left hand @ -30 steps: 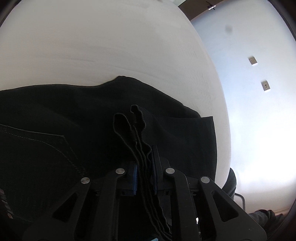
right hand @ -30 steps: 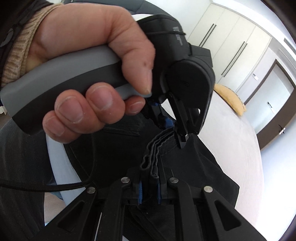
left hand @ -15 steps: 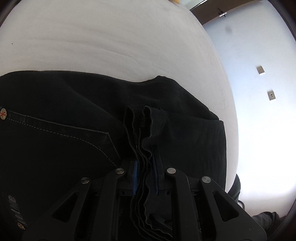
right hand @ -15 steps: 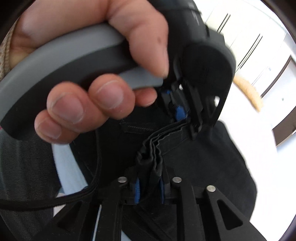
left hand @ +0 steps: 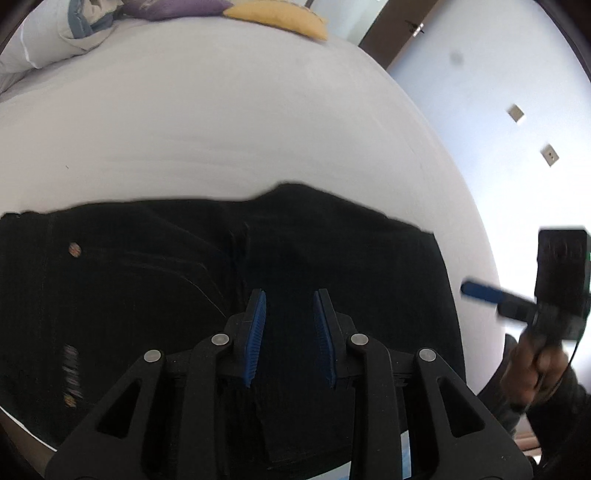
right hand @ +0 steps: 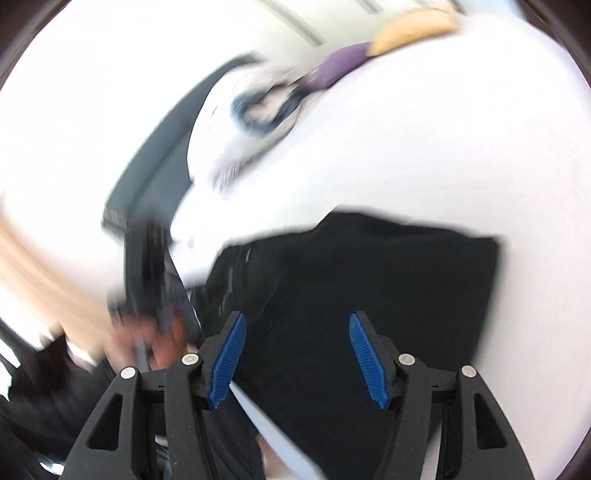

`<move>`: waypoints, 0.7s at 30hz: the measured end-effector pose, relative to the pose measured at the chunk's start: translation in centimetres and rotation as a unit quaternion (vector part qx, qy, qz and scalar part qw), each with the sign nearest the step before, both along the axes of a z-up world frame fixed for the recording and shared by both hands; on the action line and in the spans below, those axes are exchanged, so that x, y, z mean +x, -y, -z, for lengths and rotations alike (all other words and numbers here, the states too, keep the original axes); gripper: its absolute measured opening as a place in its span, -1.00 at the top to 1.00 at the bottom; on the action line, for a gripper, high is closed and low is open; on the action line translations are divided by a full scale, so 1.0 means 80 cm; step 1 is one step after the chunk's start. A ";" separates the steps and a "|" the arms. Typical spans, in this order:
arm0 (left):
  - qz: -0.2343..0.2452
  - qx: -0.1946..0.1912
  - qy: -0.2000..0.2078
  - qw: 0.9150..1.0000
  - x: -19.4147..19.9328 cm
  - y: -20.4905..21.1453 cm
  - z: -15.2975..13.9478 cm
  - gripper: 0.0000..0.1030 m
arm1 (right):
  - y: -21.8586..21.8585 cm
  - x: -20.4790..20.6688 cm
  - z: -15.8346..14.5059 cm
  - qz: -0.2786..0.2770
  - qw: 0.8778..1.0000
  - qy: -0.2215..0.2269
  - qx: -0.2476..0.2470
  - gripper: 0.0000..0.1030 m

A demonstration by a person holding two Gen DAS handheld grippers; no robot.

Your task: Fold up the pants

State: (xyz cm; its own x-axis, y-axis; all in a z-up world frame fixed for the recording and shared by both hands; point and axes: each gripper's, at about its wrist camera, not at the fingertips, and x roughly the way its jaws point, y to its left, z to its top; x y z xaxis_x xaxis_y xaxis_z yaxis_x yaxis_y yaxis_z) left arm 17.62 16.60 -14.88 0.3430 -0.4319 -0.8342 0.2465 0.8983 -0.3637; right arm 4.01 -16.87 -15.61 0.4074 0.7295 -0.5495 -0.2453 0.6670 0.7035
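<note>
White bed (left hand: pixel 258 122) filling most of both views, pillows (left hand: pixel 66 33) and a yellow cushion (left hand: pixel 280 16) at the far end, pale wall with sockets off to one side. Black pants (left hand: pixel 184 266) lying as a folded dark slab near the bed's near edge, directly ahead of both tools. Left claw (left hand: pixel 290 334) spread, blue pads apart, nothing pinched, hovering just over the cloth. Right claw (right hand: pixel 297 356) likewise spread wide and empty above the pants (right hand: pixel 369 295). Likely risks: top layers springing back or sliding once unheld, leaving the fold crooked; near edge slipping off the bed's rim; a careless sweep of either tool snagging a hem and dragging the stack open. Hard to judge: layer count and edge alignment, lost in uniform black; right view heavily motion-blurred, with hand and other tool smeared; near hem hidden under the claw bodies.
</note>
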 end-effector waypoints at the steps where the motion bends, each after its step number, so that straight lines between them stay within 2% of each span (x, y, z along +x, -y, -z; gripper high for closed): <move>1: 0.007 0.011 -0.010 1.000 -0.007 0.012 0.014 0.50 | 0.022 0.008 0.003 0.013 1.000 -0.006 0.022 -0.22; 3: 0.010 0.019 -0.030 0.999 -0.017 0.022 0.036 0.50 | 0.057 0.025 0.017 0.019 0.998 -0.023 0.058 -0.22; 6: 0.010 0.026 -0.007 1.000 -0.031 0.023 0.039 0.50 | 0.080 0.047 0.044 0.026 0.997 -0.050 0.048 -0.22; 8: 0.005 0.013 -0.016 1.000 -0.034 0.017 0.037 0.51 | 0.084 0.049 0.068 0.033 0.995 -0.082 0.056 -0.21; 9: 0.001 0.001 -0.024 1.000 -0.033 0.011 0.038 0.51 | 0.071 0.066 0.070 0.032 0.993 -0.092 0.059 -0.06; 11: -0.002 -0.015 -0.033 0.999 -0.030 -0.002 0.039 0.51 | 0.066 0.059 0.078 0.030 0.993 -0.094 0.060 0.00; 13: -0.006 -0.024 -0.037 0.999 -0.024 -0.004 0.039 0.51 | 0.057 0.039 0.077 0.012 0.992 -0.098 0.081 0.00; 15: -0.005 -0.023 -0.034 0.999 -0.022 -0.008 0.041 0.51 | 0.020 0.012 0.075 -0.008 0.992 -0.099 0.080 0.00; 17: -0.007 -0.025 -0.033 0.999 -0.019 -0.006 0.051 0.51 | 0.007 -0.024 0.074 -0.038 0.991 -0.099 0.081 0.00; 21: -0.015 -0.043 -0.032 0.998 -0.014 -0.029 0.046 0.51 | -0.009 -0.080 0.069 -0.070 0.988 -0.102 0.088 -0.01</move>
